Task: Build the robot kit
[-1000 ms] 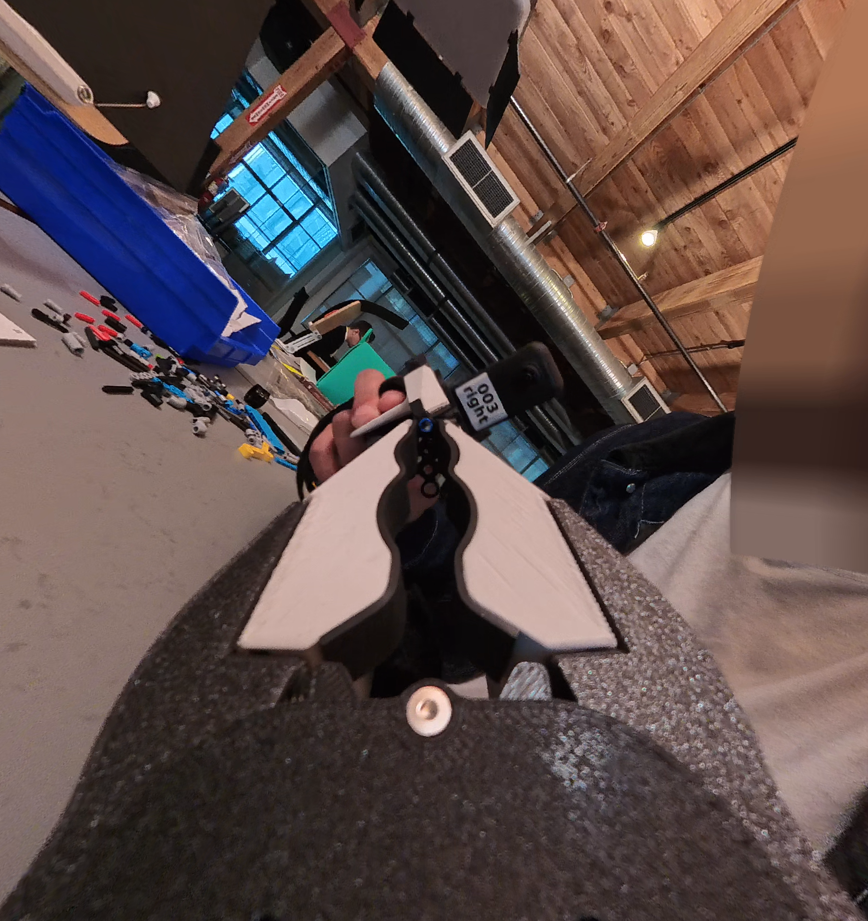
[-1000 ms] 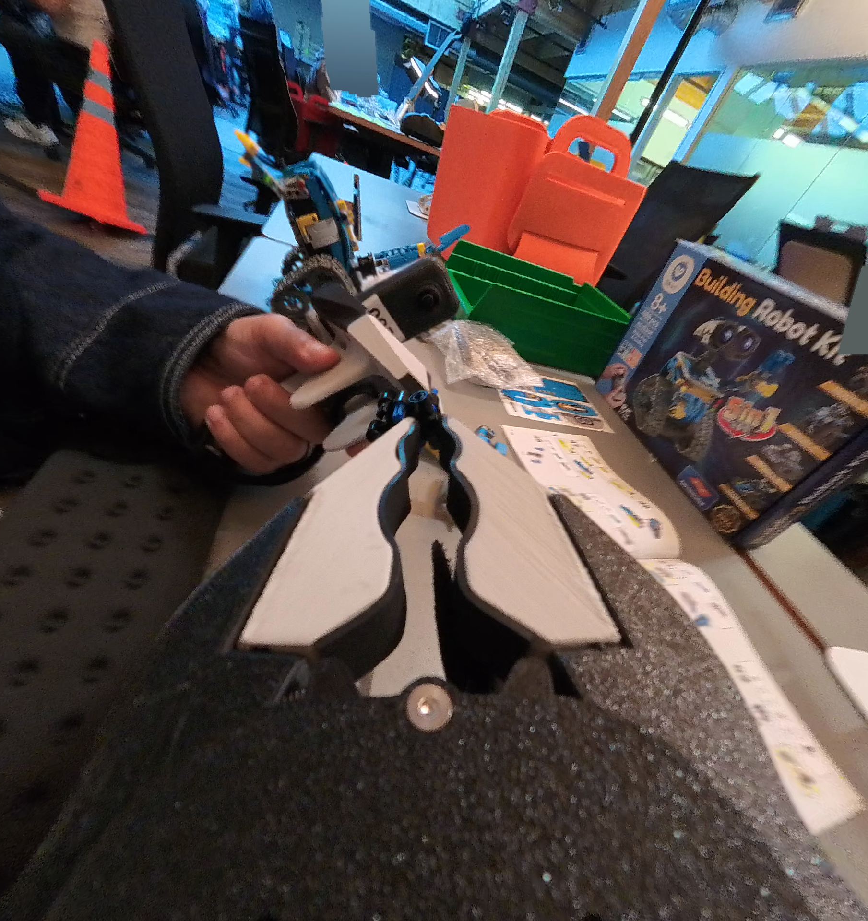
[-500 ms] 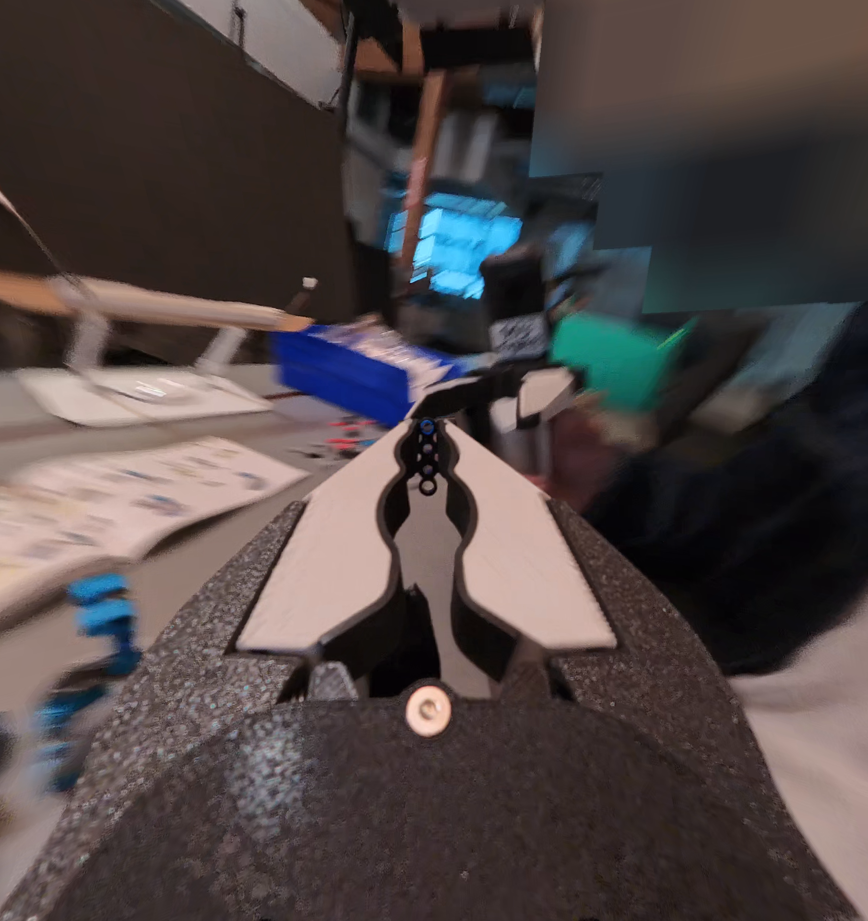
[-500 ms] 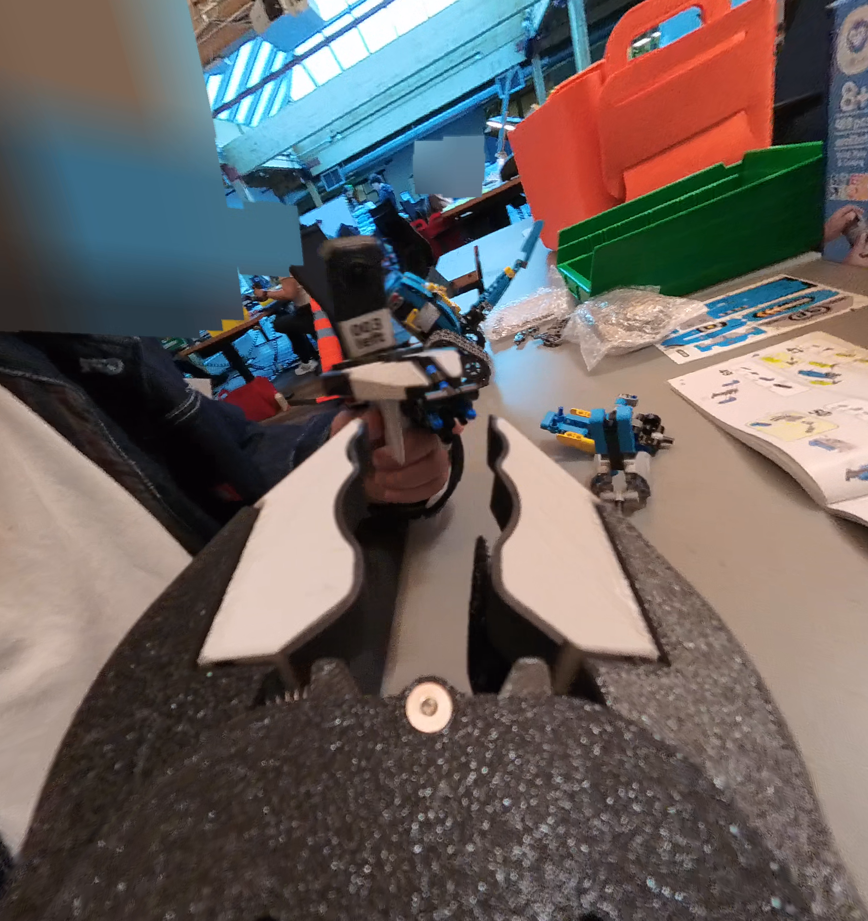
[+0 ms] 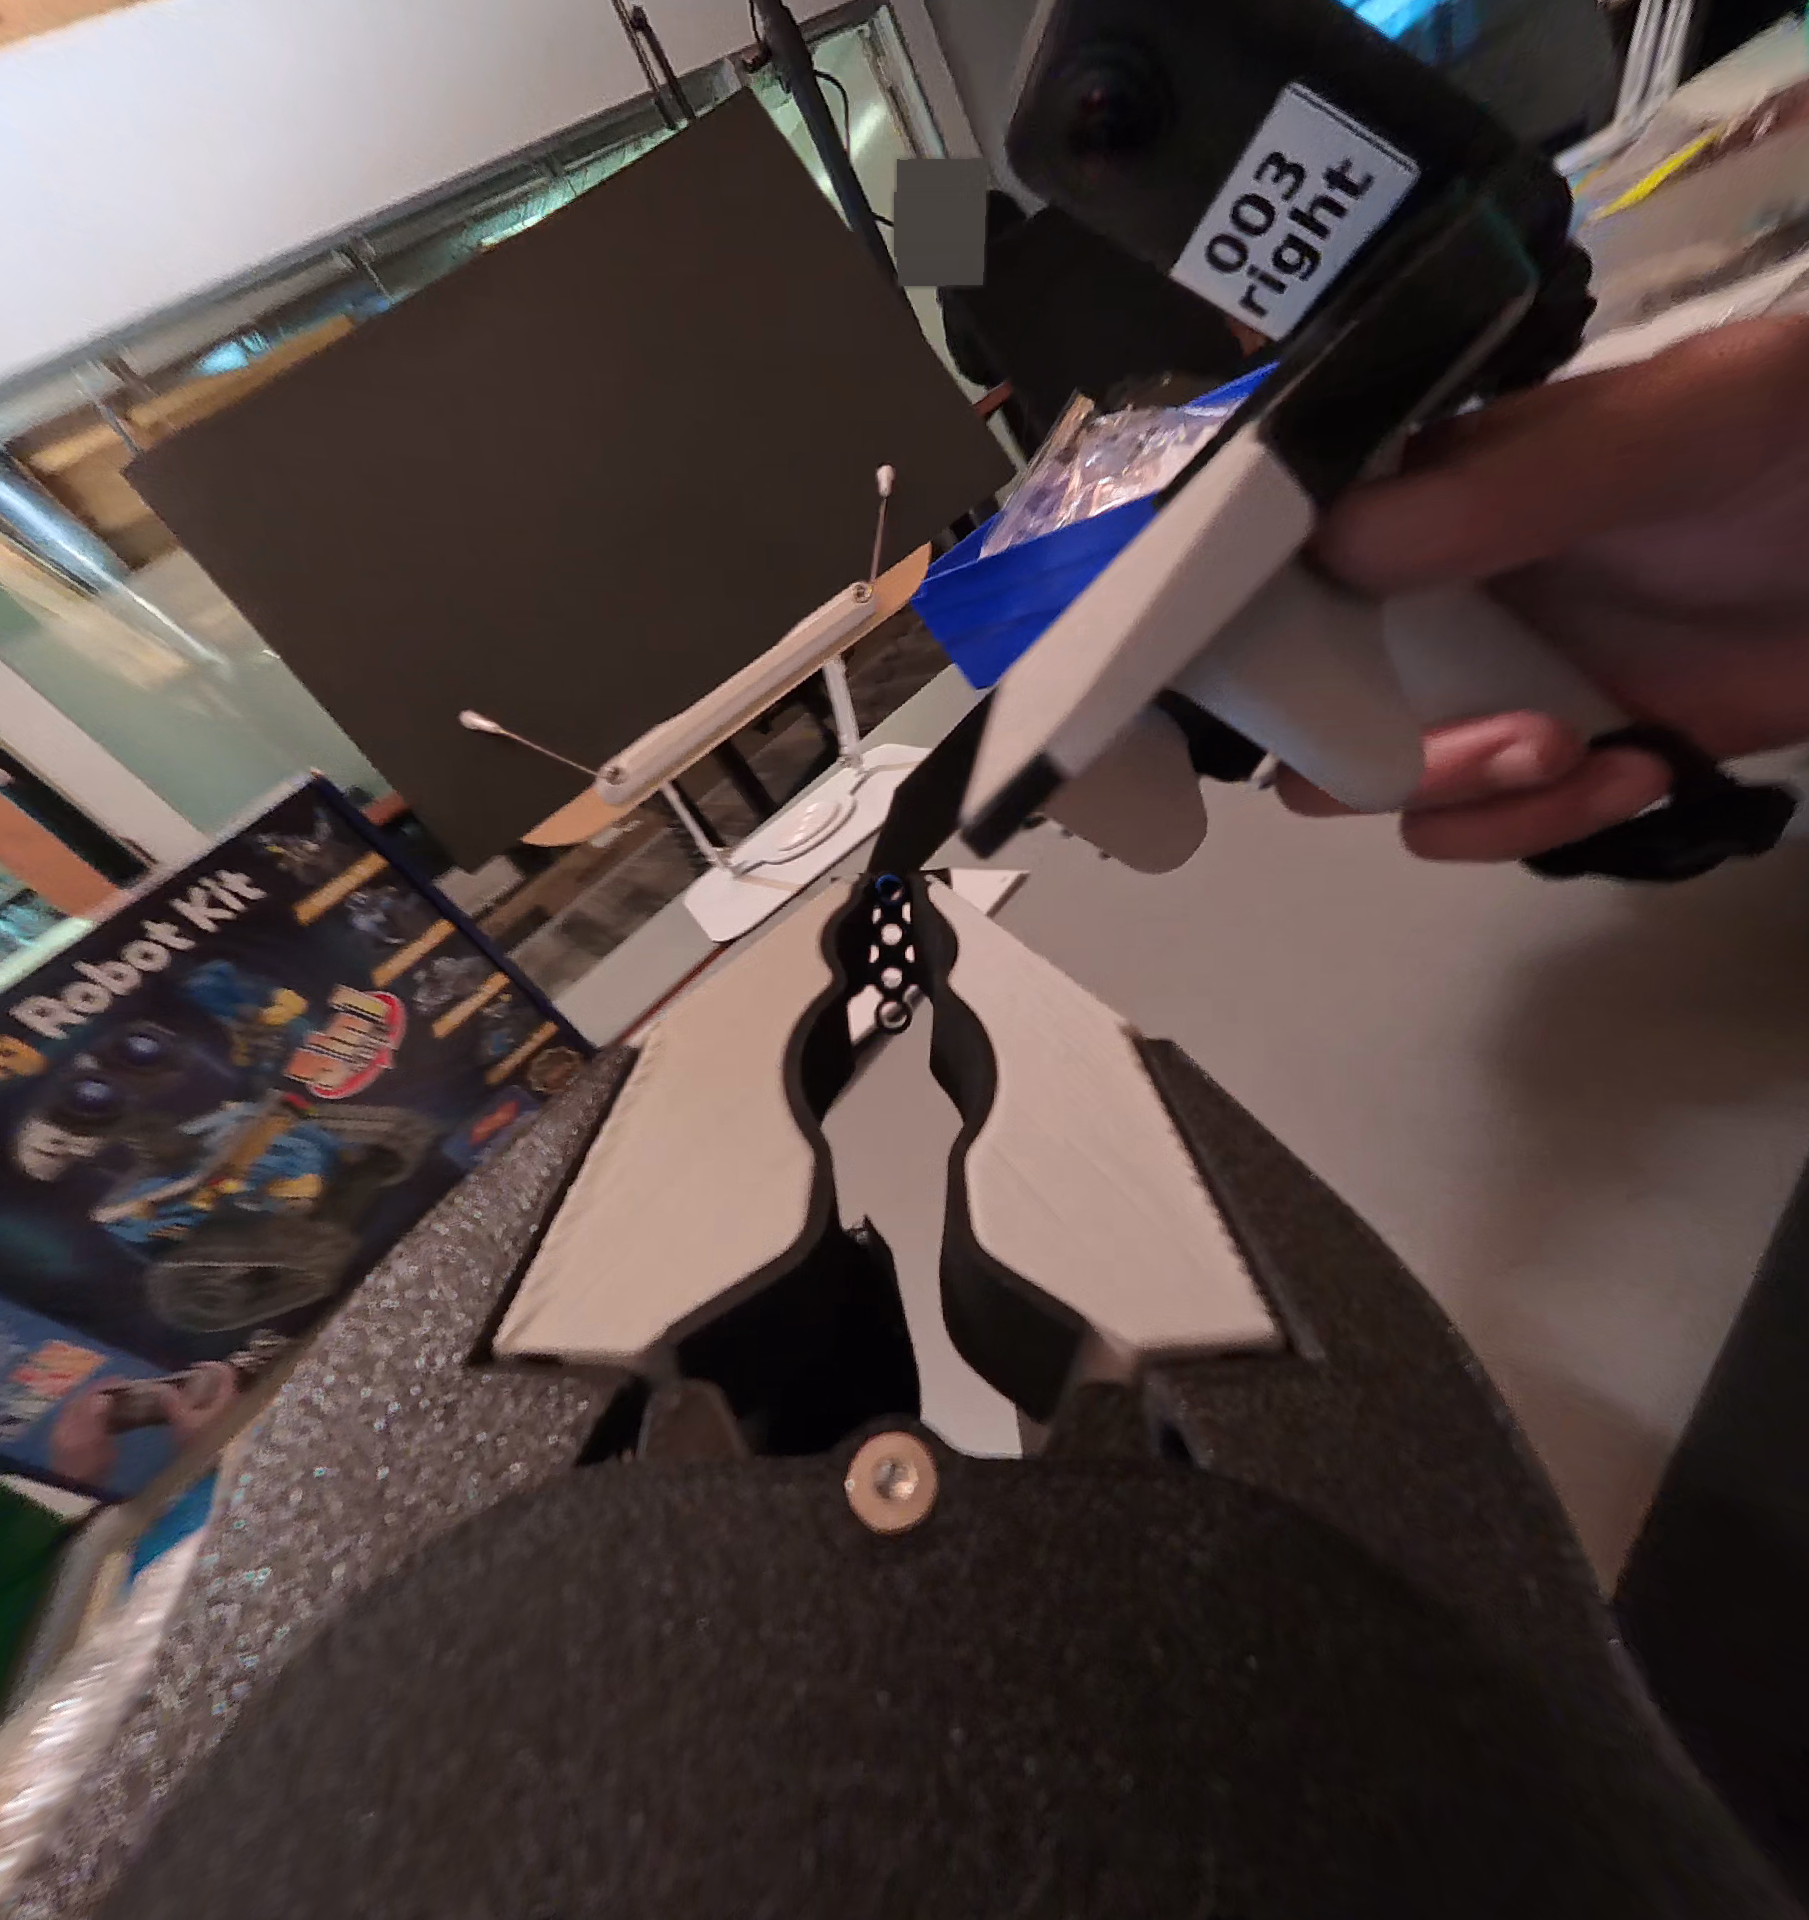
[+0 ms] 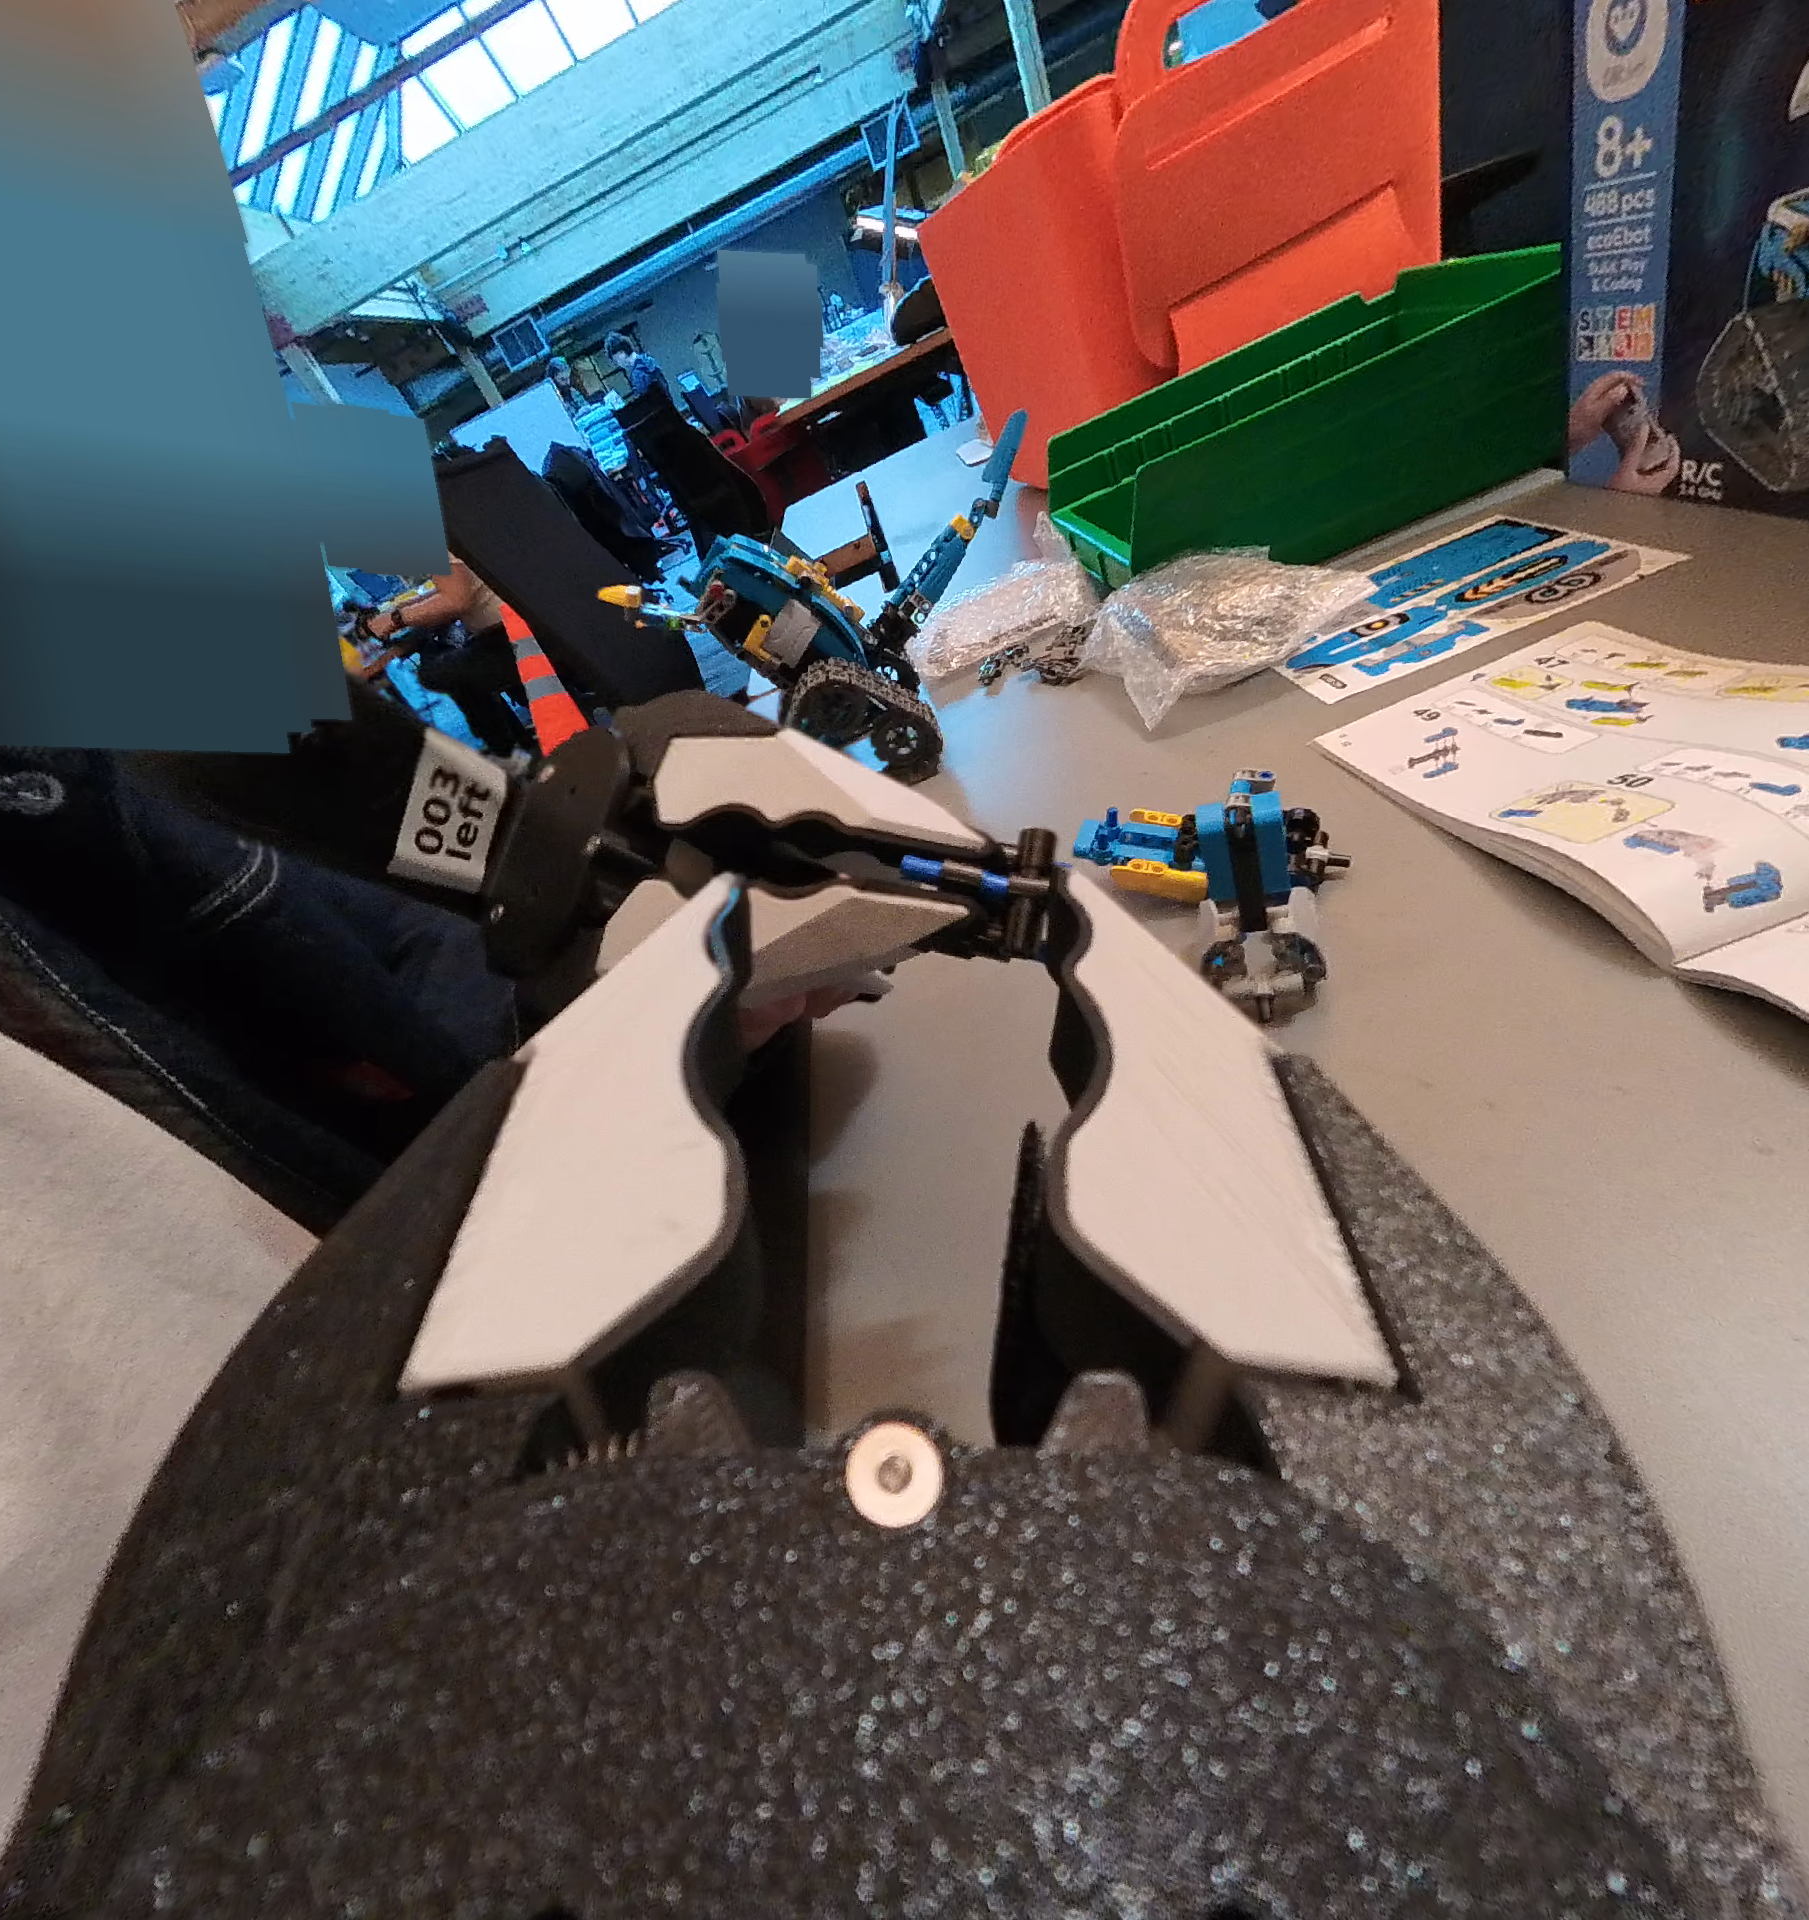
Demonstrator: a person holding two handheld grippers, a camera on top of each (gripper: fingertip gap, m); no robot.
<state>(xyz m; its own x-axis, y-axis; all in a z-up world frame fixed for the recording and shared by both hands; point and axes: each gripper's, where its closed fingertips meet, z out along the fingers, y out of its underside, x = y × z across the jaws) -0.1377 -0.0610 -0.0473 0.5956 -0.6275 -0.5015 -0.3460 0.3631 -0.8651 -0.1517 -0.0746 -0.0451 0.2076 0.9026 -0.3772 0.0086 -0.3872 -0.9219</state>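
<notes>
In the left wrist view, the left gripper (image 5: 892,914) stays clamped on a black holed beam (image 5: 892,961); the right gripper's (image 5: 1139,665) body has swung in close at 1 o'clock. In the right wrist view, the right gripper (image 6: 895,914) remains spread apart, the beam's (image 6: 993,883) end between its tips. At 1 o'clock the green bin's (image 6: 1326,436) inside is hidden.

Left claw (image 5: 892,914): light grey fingers (image 5: 713,1164) edged black, speckled black foam body, gripping a black perforated beam (image 5: 892,961) with blue pins. Right claw (image 6: 895,914): same colours. Worktop (image 6: 1502,1143): grey. Bin (image 6: 1326,436) at 1 o'clock: green. Bag (image 6: 1191,208): orange.
</notes>
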